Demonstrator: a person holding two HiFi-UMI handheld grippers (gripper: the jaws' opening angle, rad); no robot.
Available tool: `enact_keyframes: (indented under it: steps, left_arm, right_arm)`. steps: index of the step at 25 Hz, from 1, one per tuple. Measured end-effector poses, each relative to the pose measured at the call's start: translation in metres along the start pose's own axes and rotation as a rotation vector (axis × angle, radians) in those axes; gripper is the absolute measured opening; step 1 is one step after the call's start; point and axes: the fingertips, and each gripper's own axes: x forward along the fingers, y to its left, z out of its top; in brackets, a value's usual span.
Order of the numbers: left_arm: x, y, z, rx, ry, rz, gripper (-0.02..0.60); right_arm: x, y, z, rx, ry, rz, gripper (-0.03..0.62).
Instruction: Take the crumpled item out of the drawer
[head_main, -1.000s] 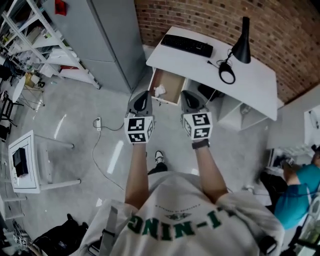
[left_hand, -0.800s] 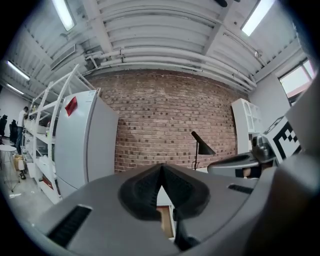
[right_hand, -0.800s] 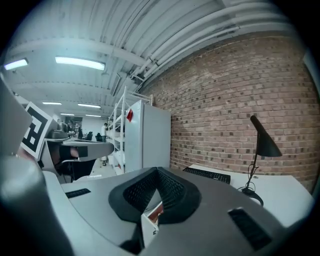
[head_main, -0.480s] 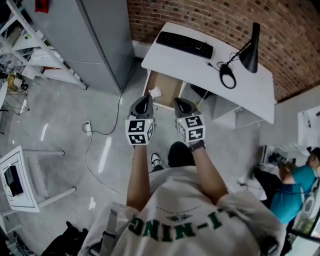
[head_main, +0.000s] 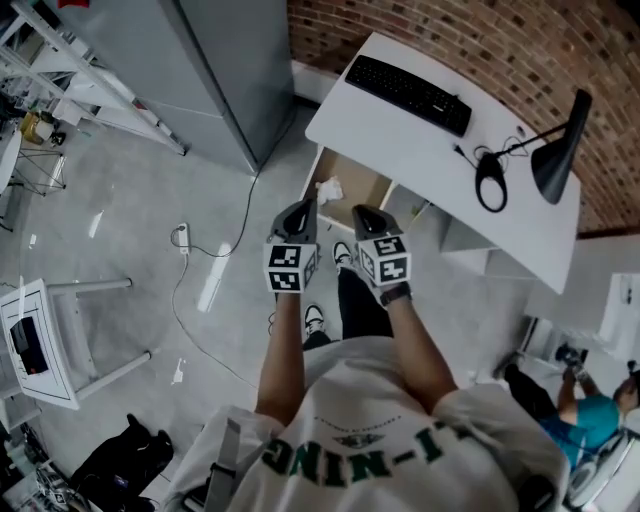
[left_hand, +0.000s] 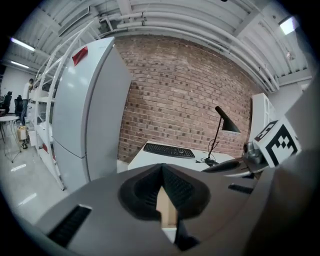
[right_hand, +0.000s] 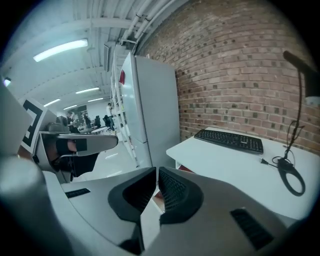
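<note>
The crumpled white item (head_main: 328, 188) lies at the left end of the open wooden drawer (head_main: 364, 180) under the white desk (head_main: 400, 140). My left gripper (head_main: 305, 206) hangs shut and empty just short of the drawer's front, its tip close below the crumpled item. My right gripper (head_main: 361, 213) is beside it, also shut and empty, over the drawer's front edge. In the left gripper view the jaws (left_hand: 161, 168) meet at the tip, with brown drawer wood showing behind them. In the right gripper view the jaws (right_hand: 156, 170) are closed together.
A black keyboard (head_main: 408, 93), a black desk lamp (head_main: 556, 150) and its looped cable (head_main: 491, 181) are on the desk. A tall grey cabinet (head_main: 215, 70) stands left of it, against the brick wall (head_main: 480, 40). A power strip and cable (head_main: 183, 238) lie on the floor.
The person has stepped closer to the desk, and both grippers have come nearer to the open drawer. Both stay shut.
</note>
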Motion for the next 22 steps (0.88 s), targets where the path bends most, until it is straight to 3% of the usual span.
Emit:
enact_keyframes:
  steps: [7, 13, 22]
  left_arm:
    - [0.078, 0.028, -0.019, -0.024, 0.076, 0.002, -0.005]
    - [0.125, 0.054, -0.047, -0.043, 0.126, 0.002, -0.005]
    - [0.168, 0.083, -0.12, -0.106, 0.183, -0.026, -0.005]
  right_arm:
    - [0.091, -0.042, -0.038, 0.051, 0.14, 0.059, 0.011]
    - [0.162, -0.049, -0.083, 0.038, 0.287, 0.112, 0.074]
    - [0.256, -0.066, -0.175, -0.01, 0.468, 0.152, 0.124]
